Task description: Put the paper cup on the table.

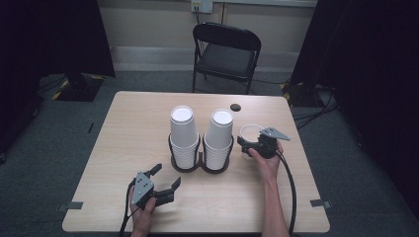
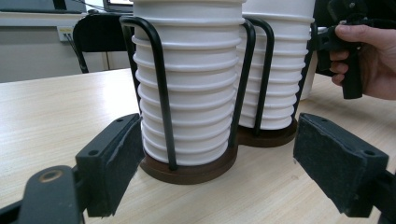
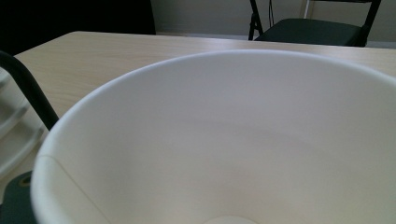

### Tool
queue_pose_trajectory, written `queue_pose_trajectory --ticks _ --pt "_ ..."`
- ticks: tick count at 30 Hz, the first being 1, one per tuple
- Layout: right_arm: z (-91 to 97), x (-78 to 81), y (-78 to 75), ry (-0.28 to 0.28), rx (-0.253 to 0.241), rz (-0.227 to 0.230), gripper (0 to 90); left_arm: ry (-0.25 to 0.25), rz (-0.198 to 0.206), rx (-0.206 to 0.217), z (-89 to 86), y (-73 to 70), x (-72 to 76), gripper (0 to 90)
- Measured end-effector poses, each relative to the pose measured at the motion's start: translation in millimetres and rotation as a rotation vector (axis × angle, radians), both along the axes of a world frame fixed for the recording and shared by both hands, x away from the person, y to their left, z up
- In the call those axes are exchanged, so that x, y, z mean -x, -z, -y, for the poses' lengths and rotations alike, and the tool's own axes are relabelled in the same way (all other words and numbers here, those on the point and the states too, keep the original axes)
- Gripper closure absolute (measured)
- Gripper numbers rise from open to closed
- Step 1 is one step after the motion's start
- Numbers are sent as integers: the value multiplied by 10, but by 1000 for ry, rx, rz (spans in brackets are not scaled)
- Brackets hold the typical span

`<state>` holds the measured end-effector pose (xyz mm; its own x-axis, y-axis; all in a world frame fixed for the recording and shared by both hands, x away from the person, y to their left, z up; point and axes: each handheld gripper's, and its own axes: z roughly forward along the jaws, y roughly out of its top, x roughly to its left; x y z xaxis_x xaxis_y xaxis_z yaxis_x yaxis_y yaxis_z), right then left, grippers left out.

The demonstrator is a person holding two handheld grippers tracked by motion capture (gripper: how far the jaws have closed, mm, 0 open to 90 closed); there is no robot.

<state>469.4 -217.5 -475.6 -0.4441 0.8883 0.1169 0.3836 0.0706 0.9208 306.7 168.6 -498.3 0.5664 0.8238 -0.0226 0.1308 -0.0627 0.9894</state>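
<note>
Two tall stacks of upside-down white paper cups, the left stack (image 1: 183,132) and the right stack (image 1: 219,134), stand in a black wire double holder (image 1: 188,167) at the table's middle. In the left gripper view the left stack (image 2: 191,93) and the right stack (image 2: 280,70) rise just ahead of my left gripper (image 2: 218,126). That left gripper (image 1: 168,175) rests open near the front edge, nothing between its jaws. A single upright paper cup (image 1: 250,132) stands right of the holder. My right gripper (image 1: 245,143) is against it. The cup's rim (image 3: 224,60) hides the pads.
The light wooden table (image 1: 138,123) has a small black round hole (image 1: 235,106) near its far edge and tape marks at the front corners. A black folding chair (image 1: 227,54) stands beyond the table. Dark curtains hang at both sides.
</note>
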Motion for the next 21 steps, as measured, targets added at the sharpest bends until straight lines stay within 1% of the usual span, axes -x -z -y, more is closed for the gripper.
queue_pose_trajectory --ticks 3,5,8,10,13,15,18,19,21 --pt "-11 4 10 -4 31 -11 104 -2 0 3 0 1 3 159" --pt "-15 16 24 -8 43 -16 109 4 2 2 -9 0 0 159" --pt "-6 31 30 0 45 -8 111 5 4 1 -10 1 1 159" --pt "10 39 39 3 34 -13 111 4 4 1 -5 1 2 159" --pt "24 53 58 5 48 -17 120 4 4 2 -4 1 1 159" --pt "33 56 75 8 72 -26 127 2 4 1 -8 1 1 159" --pt "52 65 111 10 69 -46 129 1 2 2 -11 0 -2 159" --pt "57 71 124 8 66 -60 130 1 2 3 -11 1 -1 159" --pt "60 81 128 9 73 -67 131 1 2 6 -12 1 -1 160"
